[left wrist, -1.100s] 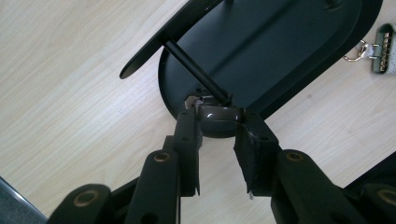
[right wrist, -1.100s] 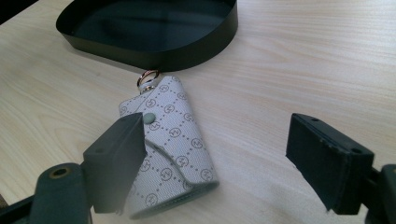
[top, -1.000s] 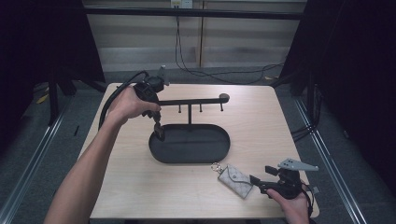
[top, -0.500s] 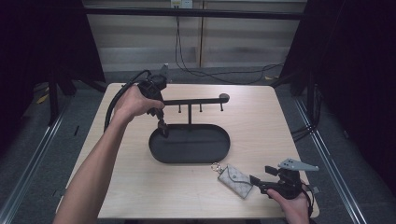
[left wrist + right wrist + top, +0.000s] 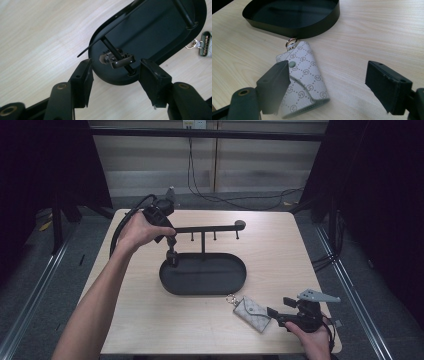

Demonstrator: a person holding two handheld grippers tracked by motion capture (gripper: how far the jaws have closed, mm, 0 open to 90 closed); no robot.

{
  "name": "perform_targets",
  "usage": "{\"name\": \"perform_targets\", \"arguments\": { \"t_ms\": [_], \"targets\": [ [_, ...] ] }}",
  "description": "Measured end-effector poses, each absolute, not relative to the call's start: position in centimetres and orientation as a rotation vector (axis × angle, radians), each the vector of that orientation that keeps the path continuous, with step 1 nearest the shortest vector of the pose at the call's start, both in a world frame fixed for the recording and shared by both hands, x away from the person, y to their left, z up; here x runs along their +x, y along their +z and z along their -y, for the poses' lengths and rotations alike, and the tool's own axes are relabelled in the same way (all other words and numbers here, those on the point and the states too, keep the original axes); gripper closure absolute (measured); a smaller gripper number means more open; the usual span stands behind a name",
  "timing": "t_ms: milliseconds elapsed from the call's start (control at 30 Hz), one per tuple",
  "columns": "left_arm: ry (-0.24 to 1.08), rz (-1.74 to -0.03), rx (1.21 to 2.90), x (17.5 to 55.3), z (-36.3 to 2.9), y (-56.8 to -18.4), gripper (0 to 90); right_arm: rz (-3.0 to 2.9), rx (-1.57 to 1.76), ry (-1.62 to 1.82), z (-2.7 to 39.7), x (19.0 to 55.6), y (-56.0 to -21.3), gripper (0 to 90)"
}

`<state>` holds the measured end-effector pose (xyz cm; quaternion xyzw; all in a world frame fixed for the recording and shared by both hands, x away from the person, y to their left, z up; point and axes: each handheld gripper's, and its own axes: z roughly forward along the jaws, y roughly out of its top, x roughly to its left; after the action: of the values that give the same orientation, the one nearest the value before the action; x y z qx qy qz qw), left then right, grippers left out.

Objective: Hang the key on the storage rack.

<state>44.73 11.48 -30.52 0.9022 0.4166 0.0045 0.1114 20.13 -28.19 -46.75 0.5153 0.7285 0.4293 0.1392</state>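
Note:
My left gripper (image 5: pixel 172 258) points down into the left end of a black oval tray (image 5: pixel 235 282). Its jaws have just been opening and stand open (image 5: pixel 116 68). Between them a small dark metal clip (image 5: pixel 120 58) lies loose on the tray floor (image 5: pixel 160 32), beside a thin post; the pads do not touch it. Near the front right corner my right gripper (image 5: pixel 279 307) is open, aimed at a grey patterned key pouch (image 5: pixel 251 313). In the right gripper view the pouch (image 5: pixel 305 77), with its key ring, lies by the left jaw of that gripper (image 5: pixel 328 68), untouched.
A black rack rises from the tray: a bar (image 5: pixel 210 228) with small hanging hooks and a round knob at its right end. The tray's wall (image 5: pixel 294 25) stands just beyond the pouch. Bare wood (image 5: pixel 130 310) stretches front left. Cables trail on the floor behind the table.
In the high view both hands, the pouch and the tray keep their places; no clear shift shows at that distance.

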Motion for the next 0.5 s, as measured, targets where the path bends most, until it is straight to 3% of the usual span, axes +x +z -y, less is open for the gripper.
{"name": "perform_targets", "arguments": {
  "t_ms": [167, 500],
  "targets": [
    [0.015, -1.208, 2.600, 44.1, -12.5, -30.9, 33.8, -2.101, 1.487, 1.241, 28.2, 20.1, -46.8, 19.4],
    [0.096, -1.160, 2.489, 41.8, -14.5, -30.6, 24.0, -2.102, 1.485, 1.231, 28.1, 20.1, -46.8, 19.0]
  ]
}}
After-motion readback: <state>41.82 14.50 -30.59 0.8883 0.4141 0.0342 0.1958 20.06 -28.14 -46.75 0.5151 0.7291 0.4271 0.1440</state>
